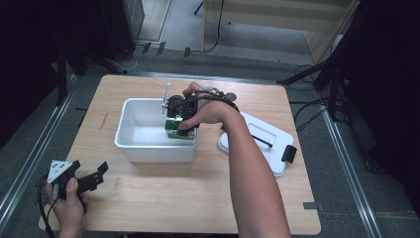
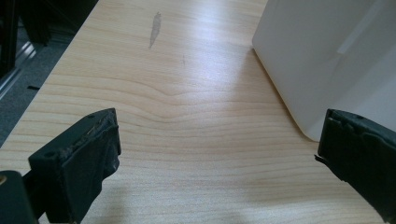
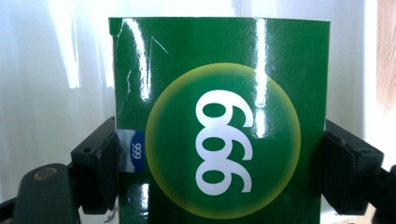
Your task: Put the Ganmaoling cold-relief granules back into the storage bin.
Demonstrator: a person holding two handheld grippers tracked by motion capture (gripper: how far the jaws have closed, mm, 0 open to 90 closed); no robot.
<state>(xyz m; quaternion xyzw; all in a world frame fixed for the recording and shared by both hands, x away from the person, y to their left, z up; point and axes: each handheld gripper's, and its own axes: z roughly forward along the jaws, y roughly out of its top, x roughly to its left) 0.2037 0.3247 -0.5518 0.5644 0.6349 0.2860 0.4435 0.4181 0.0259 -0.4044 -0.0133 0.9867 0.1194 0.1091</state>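
a lab-like recording space: wooden table [image 1: 198,198] on grey floor, dark stands [image 1: 337,74], trailing cables [image 1: 307,106].

The near half of the table [image 1: 188,198] is bare wood, passable. The white bin [image 1: 143,148] blocks the centre (its right end taken by a green box [image 1: 174,130]); a white lid [image 1: 262,141] obstructs the right.

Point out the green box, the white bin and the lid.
green box [image 3: 219,121]: right gripper view, its printed front face.
white bin [image 1: 131,144]: high view, its near-left rim.
lid [image 1: 262,131]: high view, its flat top.
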